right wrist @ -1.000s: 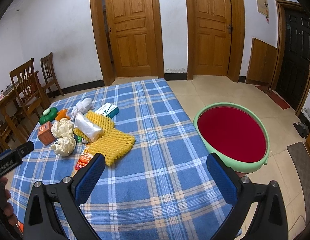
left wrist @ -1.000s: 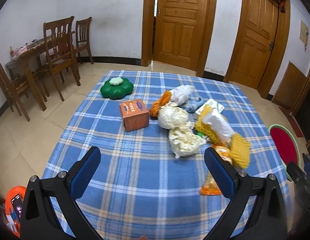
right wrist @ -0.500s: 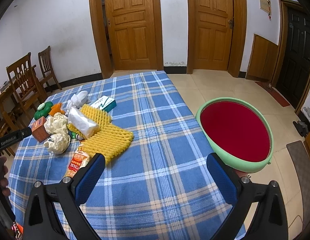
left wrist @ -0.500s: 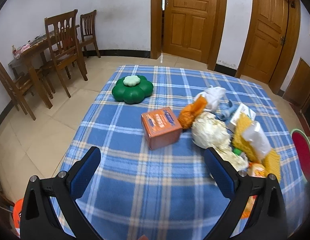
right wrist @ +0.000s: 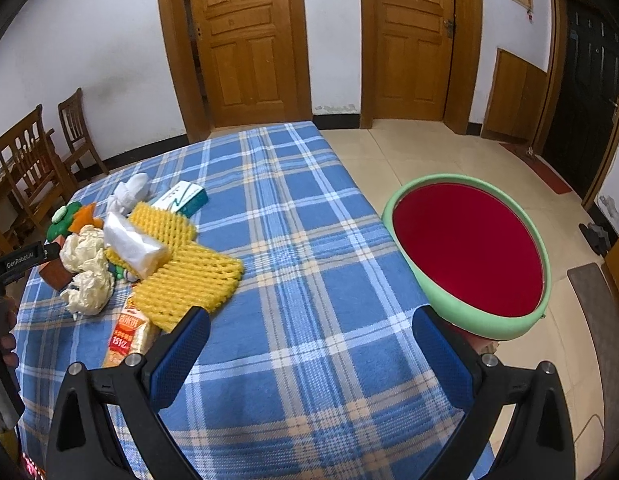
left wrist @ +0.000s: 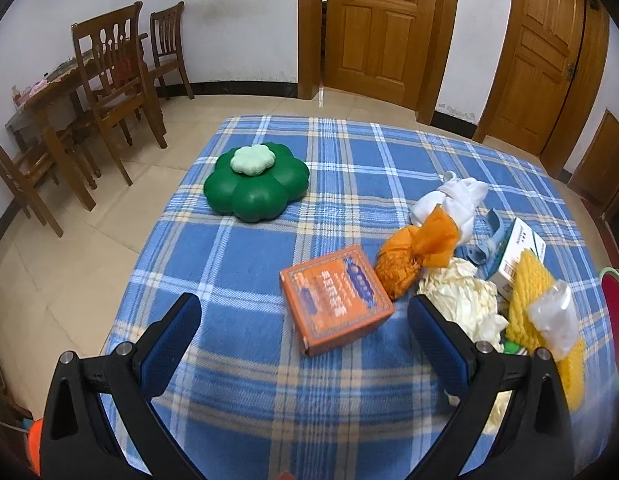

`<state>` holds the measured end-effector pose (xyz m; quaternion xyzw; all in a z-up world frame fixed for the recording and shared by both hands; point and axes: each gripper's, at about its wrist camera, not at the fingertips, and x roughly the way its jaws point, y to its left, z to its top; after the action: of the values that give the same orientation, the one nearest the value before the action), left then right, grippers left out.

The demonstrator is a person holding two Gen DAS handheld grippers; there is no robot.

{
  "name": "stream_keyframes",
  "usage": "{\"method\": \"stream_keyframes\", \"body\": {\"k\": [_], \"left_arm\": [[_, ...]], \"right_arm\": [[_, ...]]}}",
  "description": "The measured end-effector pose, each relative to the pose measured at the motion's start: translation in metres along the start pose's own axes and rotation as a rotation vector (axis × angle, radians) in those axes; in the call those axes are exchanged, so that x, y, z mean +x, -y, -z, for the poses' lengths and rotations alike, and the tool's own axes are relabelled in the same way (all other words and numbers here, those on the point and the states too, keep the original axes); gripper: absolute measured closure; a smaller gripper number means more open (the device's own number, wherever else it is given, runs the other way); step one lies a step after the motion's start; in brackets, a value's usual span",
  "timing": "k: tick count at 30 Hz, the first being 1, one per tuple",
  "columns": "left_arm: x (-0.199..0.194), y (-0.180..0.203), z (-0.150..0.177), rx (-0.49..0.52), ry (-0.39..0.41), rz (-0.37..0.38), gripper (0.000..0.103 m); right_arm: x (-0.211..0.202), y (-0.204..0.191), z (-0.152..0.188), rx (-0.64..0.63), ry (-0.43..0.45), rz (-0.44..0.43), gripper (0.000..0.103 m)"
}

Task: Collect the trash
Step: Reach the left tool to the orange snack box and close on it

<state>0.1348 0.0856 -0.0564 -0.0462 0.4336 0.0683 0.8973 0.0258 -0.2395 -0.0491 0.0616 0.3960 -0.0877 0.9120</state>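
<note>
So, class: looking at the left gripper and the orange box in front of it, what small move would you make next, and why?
Probably ease the left gripper forward and down until its open jaws straddle the orange box. The box lies flat on the plaid tablecloth, nearest of the trash and roughly centred between the jaws, which hold nothing. The red basin with a green rim waits beside the table, apparently for the trash.

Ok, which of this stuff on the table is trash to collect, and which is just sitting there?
Likely trash:
orange box
orange net bag
crumpled paper
yellow foam net
snack wrapper
white cloth bundle
Goes into: red basin

Probably just lying about:
green flower-shaped container
wooden chairs
</note>
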Motion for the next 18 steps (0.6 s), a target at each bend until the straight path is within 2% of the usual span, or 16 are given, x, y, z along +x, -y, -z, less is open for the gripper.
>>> {"method": "stream_keyframes", "body": {"k": [8,11,13,18], "left_arm": [[0.020,0.001,-0.002,-0.025,-0.037,0.037,0.014],[0.025,-0.001,0.001,-0.041,-0.048,0.074,0.020],[0.028,-0.001,0.002,-0.046,-0.054,0.122,0.040],[0.029,-0.003,0.005,-0.063,-0.062,0.154,0.051]], "right_arm": [[0.010,0.001,-0.001,0.003,-0.022,0.000,0.000],[0.013,-0.002,-0.002,-0.004,-0.030,-0.008,0.000],[0.018,-0.004,-0.004,-0.005,-0.046,-0.023,0.000],[0.026,-0.012,-0.011,-0.018,-0.061,-0.058,0.000]]}}
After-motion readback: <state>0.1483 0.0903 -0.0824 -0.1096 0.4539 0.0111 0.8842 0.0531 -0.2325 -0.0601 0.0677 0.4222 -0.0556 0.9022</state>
